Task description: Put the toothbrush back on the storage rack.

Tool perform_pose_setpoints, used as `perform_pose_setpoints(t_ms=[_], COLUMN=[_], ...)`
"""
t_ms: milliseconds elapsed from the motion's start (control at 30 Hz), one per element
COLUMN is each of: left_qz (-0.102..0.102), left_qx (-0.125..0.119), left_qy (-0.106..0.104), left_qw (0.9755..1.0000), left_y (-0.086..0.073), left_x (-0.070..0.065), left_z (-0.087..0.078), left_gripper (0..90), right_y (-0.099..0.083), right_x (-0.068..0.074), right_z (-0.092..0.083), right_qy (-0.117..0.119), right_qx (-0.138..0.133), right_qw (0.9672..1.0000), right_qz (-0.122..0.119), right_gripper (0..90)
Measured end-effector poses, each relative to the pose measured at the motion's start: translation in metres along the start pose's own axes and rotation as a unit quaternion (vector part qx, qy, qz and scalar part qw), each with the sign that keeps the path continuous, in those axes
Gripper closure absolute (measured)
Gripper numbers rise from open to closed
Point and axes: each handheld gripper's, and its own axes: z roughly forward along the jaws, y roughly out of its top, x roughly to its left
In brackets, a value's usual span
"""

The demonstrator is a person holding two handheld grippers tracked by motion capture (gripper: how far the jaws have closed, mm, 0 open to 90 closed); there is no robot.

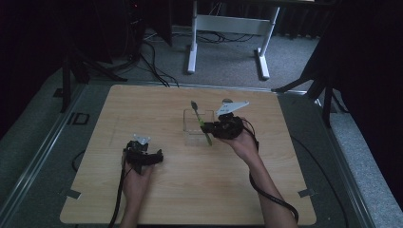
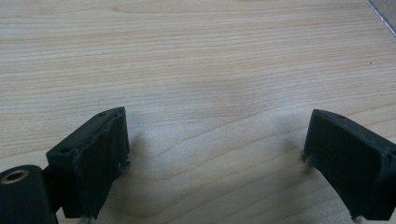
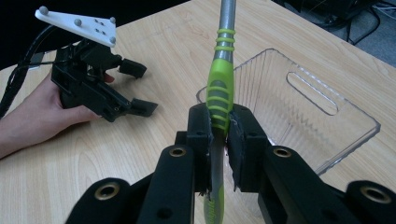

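Gripping green-handled utensil (image 3: 219, 93) over clear bin (image 3: 327, 126), left tool (image 3: 135, 88) nearby, apart

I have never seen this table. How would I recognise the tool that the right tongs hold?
Start at the wooden table and find the clear plastic bin near its middle. At the bin's near edge, the right tongs are shut on a slim utensil. It has a bright green ribbed handle and a grey metal shaft, the only green thing there.
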Motion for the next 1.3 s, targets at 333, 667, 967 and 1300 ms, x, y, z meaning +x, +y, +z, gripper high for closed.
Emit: perform_pose_setpoints(t_ms=[333,667,967,1300], left_qz=[0.000,0.000,0.000,0.000], left_qx=[0.000,0.000,0.000,0.000], left_qy=[0.000,0.000,0.000,0.000], left_qw=[1.0000,1.0000,1.0000,1.0000], left_y=[0.0000,0.0000,0.0000,0.0000], left_x=[0.0000,0.0000,0.0000,0.0000], left_z=[0.0000,0.0000,0.0000,0.0000], left_gripper=[7.2,7.2,7.2,7.2], right_y=[0.0017,0.0030,0.0037,0.0039], right_x=[-0.0009,-0.0023,-0.0043,-0.0084], right_z=[0.0020,0.0037,0.0062,0.0057], right_qy=[-0.003,-0.007,-0.010,-0.015], right_qx=[-0.009,-0.017,-0.025,-0.036], right_qw=[0.9999,0.9997,0.9993,0.9986], right_qz=[0.008,0.015,0.024,0.036], right_gripper=[79.8,79.7,79.7,79.8])
